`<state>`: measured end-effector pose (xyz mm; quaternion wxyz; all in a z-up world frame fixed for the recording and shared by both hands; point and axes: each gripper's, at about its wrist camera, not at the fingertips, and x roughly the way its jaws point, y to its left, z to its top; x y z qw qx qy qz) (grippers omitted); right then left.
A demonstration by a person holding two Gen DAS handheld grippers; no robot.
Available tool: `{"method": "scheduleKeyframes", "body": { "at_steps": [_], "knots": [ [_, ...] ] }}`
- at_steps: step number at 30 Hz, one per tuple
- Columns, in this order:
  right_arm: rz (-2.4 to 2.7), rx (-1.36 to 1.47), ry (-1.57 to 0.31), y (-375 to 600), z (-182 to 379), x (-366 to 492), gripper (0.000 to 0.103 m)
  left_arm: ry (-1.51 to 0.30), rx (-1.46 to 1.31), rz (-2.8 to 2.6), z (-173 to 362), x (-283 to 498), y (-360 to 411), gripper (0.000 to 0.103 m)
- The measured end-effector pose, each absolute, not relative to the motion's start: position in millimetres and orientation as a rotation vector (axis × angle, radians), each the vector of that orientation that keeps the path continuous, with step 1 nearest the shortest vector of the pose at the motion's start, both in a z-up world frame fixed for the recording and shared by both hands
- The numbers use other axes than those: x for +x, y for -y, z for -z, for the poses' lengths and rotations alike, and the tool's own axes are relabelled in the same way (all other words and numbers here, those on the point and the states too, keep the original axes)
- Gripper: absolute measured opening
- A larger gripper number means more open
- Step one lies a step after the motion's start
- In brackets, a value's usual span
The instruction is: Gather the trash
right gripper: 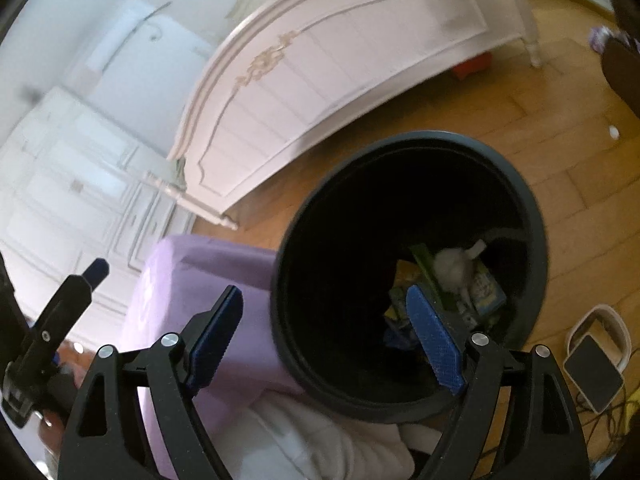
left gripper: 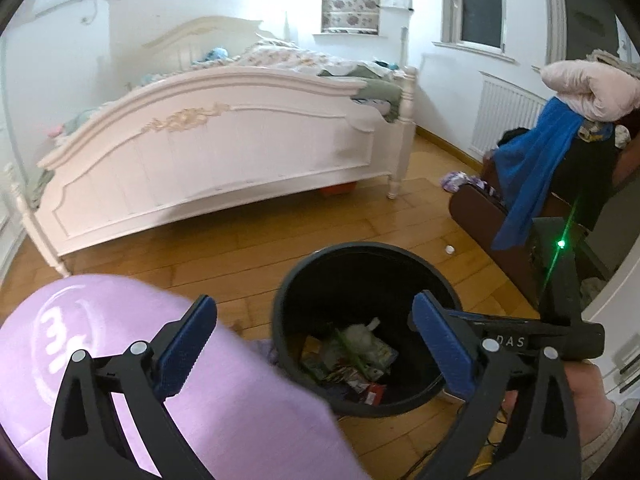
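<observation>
A black round trash bin (left gripper: 288, 292) stands on the wood floor; it also shows in the right wrist view (right gripper: 536, 208). Wrappers and crumpled tissue (left gripper: 360, 356) lie at its bottom, also seen in the right wrist view (right gripper: 452, 268). My left gripper (left gripper: 316, 344) is open and empty, above the bin's near left rim. My right gripper (right gripper: 332, 336) is open and empty, over the bin's near rim. Part of the right gripper (left gripper: 560, 332) shows in the left wrist view. A small white scrap (left gripper: 450, 249) lies on the floor beyond the bin, also in the right wrist view (right gripper: 613, 132).
A white bed footboard (left gripper: 224, 160) stands behind the bin. A purple cushion (left gripper: 100, 340) sits left of it. A chair with blue cloth and clothes (left gripper: 536, 168) is at right. A white device with cables (right gripper: 596, 360) lies on the floor by the bin.
</observation>
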<state>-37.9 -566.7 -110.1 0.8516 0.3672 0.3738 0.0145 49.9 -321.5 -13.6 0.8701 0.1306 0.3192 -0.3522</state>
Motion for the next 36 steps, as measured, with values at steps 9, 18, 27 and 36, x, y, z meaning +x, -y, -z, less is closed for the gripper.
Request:
{"method": "scheduleKeyframes", "body": {
  "at_steps": [9, 18, 27, 36],
  "knots": [
    [-0.111, 0.532, -0.836, 455.6, 63.3, -3.1, 0.093, -0.653, 0.1, 0.485, 3.7, 55.5, 200.6, 0.098],
    [-0.157, 0.289, -0.706, 321.4, 17.8, 13.7, 0.098, -0.619, 0.049, 0.208, 5.4, 43.0, 87.4, 0.098],
    [-0.14, 0.119, -0.591, 242.4, 10.3, 21.4, 0.098, -0.581, -0.044, 0.022, 6.6, 28.4, 18.4, 0.098],
    [-0.065, 0.041, -0.463, 225.7, 7.9, 17.7, 0.098, -0.577, -0.092, -0.02, 9.8, 18.4, -3.2, 0.098]
  ]
}}
